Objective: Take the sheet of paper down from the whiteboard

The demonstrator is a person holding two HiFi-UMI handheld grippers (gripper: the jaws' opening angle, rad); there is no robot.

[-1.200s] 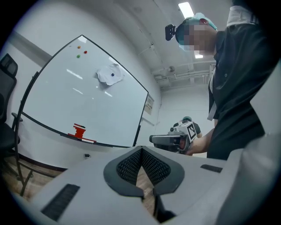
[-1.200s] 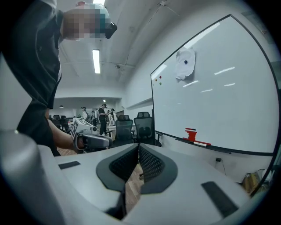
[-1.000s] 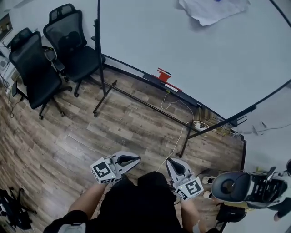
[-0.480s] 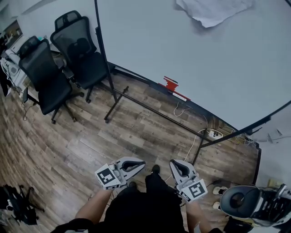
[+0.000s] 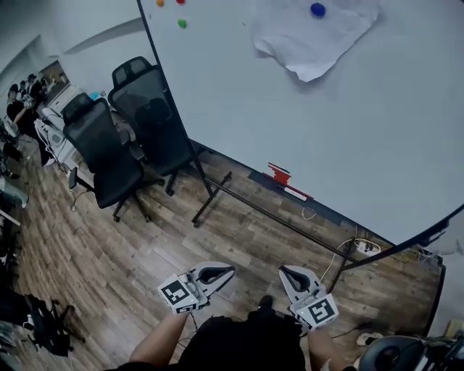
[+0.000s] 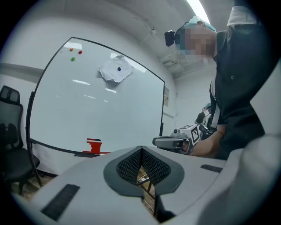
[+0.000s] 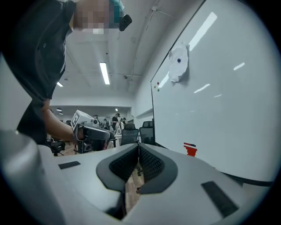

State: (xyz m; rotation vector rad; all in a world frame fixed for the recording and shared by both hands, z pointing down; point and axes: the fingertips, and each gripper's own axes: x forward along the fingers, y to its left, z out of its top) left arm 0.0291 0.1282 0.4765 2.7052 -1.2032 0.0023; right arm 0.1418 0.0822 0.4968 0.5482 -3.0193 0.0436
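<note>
A crumpled white sheet of paper (image 5: 313, 38) hangs high on the whiteboard (image 5: 290, 109), pinned by a blue magnet (image 5: 317, 9). The same sheet of paper (image 6: 116, 71) shows in the left gripper view, and the sheet (image 7: 179, 63) in the right gripper view. My left gripper (image 5: 228, 272) and right gripper (image 5: 283, 271) are held low in front of the person's body, far below the sheet and apart from the board. Both are shut with nothing between the jaws. In the left gripper view the left gripper (image 6: 142, 151) is closed; the right gripper (image 7: 138, 148) looks the same in its own view.
Two black office chairs (image 5: 116, 152) stand left of the board. A red eraser (image 5: 278, 174) rests on the board's tray. Orange, red and green magnets (image 5: 181, 23) sit at the board's top left. Cables and a power strip (image 5: 366, 246) lie by the board's stand. People sit far left.
The head view has tilted up: the paper and blue magnet have come down into view. Both grippers, still shut, have moved nearer the whiteboard.
</note>
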